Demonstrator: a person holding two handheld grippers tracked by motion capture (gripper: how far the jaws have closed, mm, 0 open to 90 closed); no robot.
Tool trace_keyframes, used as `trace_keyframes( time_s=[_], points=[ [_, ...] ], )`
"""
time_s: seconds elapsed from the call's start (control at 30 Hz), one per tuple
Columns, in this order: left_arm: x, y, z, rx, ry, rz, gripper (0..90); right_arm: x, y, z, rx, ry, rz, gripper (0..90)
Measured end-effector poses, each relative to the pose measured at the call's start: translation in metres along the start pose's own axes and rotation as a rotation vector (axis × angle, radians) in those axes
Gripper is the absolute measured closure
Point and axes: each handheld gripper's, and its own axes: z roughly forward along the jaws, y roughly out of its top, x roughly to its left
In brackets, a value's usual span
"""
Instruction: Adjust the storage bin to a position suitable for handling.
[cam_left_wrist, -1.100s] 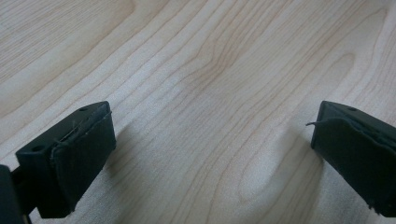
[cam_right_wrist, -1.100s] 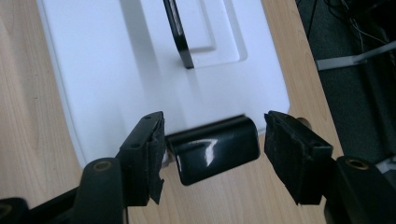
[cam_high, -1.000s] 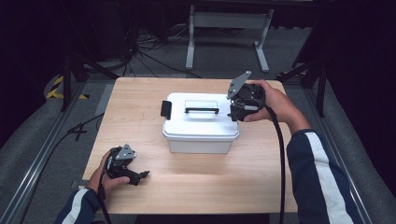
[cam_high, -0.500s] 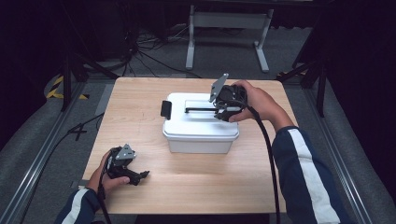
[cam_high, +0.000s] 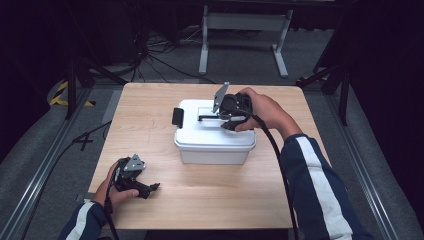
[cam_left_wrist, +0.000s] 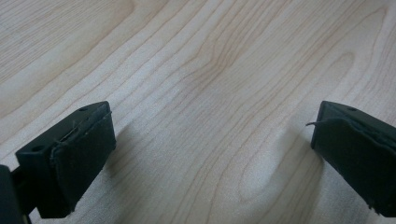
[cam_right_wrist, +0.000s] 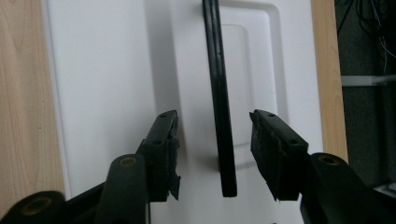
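While the right gripper (cam_right_wrist: 215, 149) hangs over the white box (cam_high: 214, 134) in the middle of the table, its jaws stand apart on either side of the black handle (cam_right_wrist: 219, 98) on the lid, one to each side and neither pressing it (a gap shows on both sides in the right gripper view). From the high view, the right hand (cam_high: 260, 107) holds that gripper above the lid's right half, its grey plate tilted upward. A black latch (cam_high: 177, 117) sits on the box's left end.

Near the table's front left corner, the left gripper (cam_left_wrist: 212, 154) rests low over bare wood with its jaws spread wide and nothing between them.

The light wooden table (cam_high: 150, 105) stands on grey floor, with cables (cam_high: 150, 55) and a metal stand (cam_high: 245, 22) in the dark room behind.
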Motion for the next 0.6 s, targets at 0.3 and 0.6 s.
trace_keyframes(
  time_s=[0.3,0.6],
  points=[
    [0.0,0.0,0.0,0.0,-0.002,0.002,0.2,0.002,0.007,0.002,-0.004,-0.015,-0.033,72.2],
    [0.001,0.0,0.0,0.0,-0.002,0.005,0.2,0.003,0.014,0.002,-0.02,-0.058,-0.046,82.3]
  ],
)
